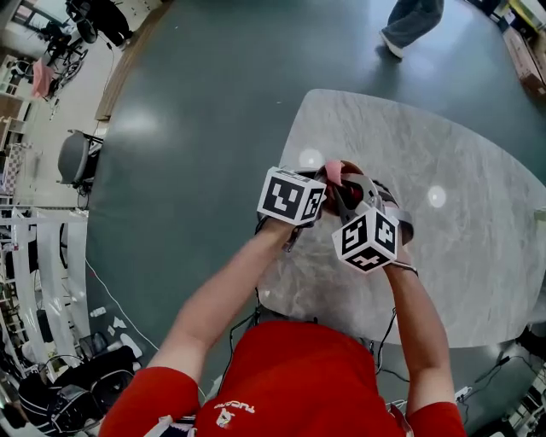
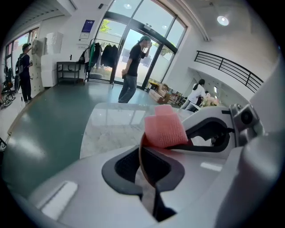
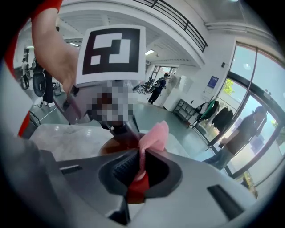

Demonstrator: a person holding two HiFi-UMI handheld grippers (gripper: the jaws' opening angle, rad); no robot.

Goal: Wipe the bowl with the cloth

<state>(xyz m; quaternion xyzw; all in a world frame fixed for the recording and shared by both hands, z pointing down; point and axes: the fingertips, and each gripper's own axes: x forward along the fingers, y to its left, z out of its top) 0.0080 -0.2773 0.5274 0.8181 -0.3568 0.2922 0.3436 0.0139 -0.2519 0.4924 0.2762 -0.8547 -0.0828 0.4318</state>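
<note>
A reddish-brown bowl [image 1: 381, 189] is held up over the marble table [image 1: 478, 256], between both grippers. My left gripper [image 2: 144, 171] is shut on the bowl's thin rim [image 2: 141, 156]; in the head view it [image 1: 327, 195] reaches in from the left under its marker cube. My right gripper [image 3: 136, 171] is shut on a pink cloth [image 3: 153, 136], whose free end sticks up over the bowl [image 3: 111, 144]. The left gripper view shows the cloth [image 2: 164, 129] lying on the rim, with the right gripper's jaw behind it. In the head view, the cloth [image 1: 333, 171] peeks out at the bowl's far edge.
The table's rounded left edge [image 1: 286, 145] borders green floor. Someone walks at the far side of the floor [image 1: 409, 21]. A grey chair [image 1: 75, 158] and racks stand at the left. Other people stand near glass doors [image 2: 133, 67].
</note>
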